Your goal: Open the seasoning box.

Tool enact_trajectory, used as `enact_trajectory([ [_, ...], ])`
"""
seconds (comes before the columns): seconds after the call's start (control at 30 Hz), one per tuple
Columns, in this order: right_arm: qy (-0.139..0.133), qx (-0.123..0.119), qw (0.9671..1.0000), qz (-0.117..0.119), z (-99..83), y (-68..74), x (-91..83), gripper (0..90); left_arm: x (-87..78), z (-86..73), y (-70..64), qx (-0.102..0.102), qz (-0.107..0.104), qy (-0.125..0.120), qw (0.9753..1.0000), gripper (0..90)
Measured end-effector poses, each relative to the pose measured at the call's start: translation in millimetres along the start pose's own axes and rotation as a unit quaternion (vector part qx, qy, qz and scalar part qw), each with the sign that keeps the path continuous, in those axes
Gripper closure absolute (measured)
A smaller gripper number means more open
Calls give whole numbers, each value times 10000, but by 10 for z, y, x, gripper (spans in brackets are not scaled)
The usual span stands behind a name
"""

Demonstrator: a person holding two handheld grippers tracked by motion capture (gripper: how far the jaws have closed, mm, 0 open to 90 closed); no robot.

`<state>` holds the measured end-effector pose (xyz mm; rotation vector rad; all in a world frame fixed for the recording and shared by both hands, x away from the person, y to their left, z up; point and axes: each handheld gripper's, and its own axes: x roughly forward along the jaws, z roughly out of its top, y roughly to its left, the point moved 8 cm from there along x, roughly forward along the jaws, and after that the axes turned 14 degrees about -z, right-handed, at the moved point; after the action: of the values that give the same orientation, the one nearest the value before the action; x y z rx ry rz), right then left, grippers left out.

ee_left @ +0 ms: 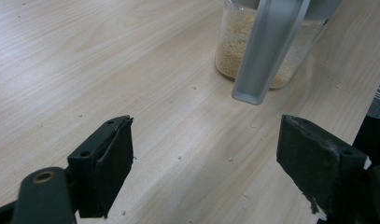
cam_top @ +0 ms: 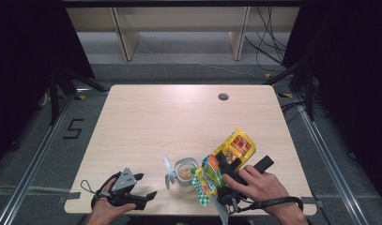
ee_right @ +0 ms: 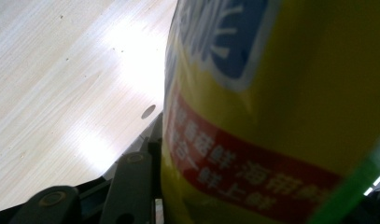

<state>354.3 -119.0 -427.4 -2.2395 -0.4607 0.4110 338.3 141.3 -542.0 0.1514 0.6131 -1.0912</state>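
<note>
At lower centre, the right hand-held gripper (cam_top: pixel 225 165) pinches the tilted yellow packet (cam_top: pixel 228 161) over the partly filled jar (cam_top: pixel 185 174); pouring seems unfinished, and the left hand-held gripper (cam_top: pixel 144 187) idles spread.

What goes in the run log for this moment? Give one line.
right gripper: shut on yellow bag, tilted over jar | left gripper: open, empty, near table edge

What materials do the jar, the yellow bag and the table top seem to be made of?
Jar: probably clear glass or hard plastic, since the pale grains show through its wall.
Yellow bag, held in the right hand-held gripper: glossy printed plastic film, by its sheen and crinkles.
Table top: matte light wood or wood-look laminate, with visible grain lines.
</note>
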Motion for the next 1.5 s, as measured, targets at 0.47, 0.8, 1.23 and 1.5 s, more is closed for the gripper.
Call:
enact_trajectory([
  [0.47,39,62,10000,23,-4,10,-1,604,-7,-16,2,-64,33,60,10000,182],
  [0.8,5,9,10000,-3,-7,3,2,605,-6,-16,1,-68,34,62,10000,182],
  [1.23,-3,20,10000,-1,-5,4,1,606,-13,-20,5,-61,40,113,9999,182],
  [1.5,-25,14,10000,9,-12,-6,1,607,-16,-11,24,115,36,134,9998,182],
])
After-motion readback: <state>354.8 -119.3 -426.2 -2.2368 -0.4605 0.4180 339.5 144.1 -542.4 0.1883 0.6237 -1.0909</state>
